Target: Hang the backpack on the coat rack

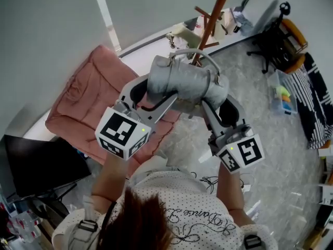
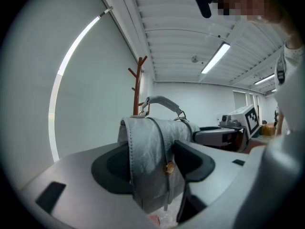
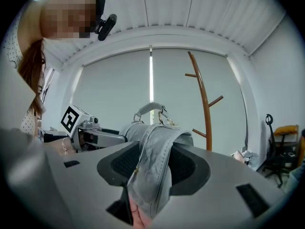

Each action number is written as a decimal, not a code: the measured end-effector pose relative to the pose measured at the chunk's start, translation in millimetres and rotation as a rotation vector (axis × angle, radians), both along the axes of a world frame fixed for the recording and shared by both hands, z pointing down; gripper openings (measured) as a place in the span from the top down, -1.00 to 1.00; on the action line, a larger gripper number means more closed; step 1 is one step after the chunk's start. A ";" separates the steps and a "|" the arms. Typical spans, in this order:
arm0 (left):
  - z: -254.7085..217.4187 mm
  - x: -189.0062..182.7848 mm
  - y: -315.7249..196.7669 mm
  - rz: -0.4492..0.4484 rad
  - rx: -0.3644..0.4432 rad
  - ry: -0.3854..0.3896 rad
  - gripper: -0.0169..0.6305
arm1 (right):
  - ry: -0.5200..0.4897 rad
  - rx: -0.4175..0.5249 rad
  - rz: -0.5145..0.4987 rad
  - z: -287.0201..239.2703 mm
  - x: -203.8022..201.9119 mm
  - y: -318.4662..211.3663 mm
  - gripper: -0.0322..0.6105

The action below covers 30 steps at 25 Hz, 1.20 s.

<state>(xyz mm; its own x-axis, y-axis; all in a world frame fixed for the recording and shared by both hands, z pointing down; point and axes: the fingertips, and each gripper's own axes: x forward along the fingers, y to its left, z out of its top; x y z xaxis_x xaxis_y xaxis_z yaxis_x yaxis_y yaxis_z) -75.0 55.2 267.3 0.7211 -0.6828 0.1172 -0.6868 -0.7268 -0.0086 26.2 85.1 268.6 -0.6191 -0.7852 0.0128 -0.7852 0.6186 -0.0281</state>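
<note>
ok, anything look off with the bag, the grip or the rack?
Nothing stands out. The backpack is clamped at each end, in the left gripper and the right gripper, top handle up and free. The coat rack stands upright, pegs in view bare. Only some loose items lie near its base.

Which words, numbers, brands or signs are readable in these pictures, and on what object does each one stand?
"Dance" (probably): cursive print on the person's shirt; the rest of that line is too curled to read.
Left marker cube and right marker cube: black-and-white square patterns, no letters.
Backpack: no label visible.
</note>
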 end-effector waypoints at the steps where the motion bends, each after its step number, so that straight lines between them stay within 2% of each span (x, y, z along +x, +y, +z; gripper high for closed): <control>1: 1.0 -2.2 -7.7 0.004 -0.001 0.000 0.14 | -0.001 -0.001 0.005 0.8 -2.3 -7.3 0.29; 6: 12.6 -13.3 -40.7 0.026 -0.011 -0.001 0.14 | -0.011 -0.014 0.029 12.7 -13.9 -38.4 0.29; 17: 17.9 -25.7 -68.7 -0.001 -0.034 0.004 0.14 | -0.010 -0.036 0.010 15.6 -26.0 -68.4 0.29; 22: 19.4 -23.6 -75.9 -0.024 -0.036 0.000 0.14 | -0.016 -0.038 -0.018 17.9 -23.0 -77.8 0.29; 30: 19.8 -3.6 -121.5 -0.098 -0.051 -0.017 0.14 | -0.027 -0.045 -0.102 19.3 -1.5 -130.8 0.29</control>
<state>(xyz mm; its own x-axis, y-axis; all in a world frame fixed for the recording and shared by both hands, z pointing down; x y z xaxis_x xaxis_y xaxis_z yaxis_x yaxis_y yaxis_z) -78.5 -66.4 287.1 0.6485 -0.7431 0.1650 -0.7549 -0.6556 0.0145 24.7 -45.7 287.8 -0.6963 -0.7172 0.0286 -0.7168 0.6929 -0.0782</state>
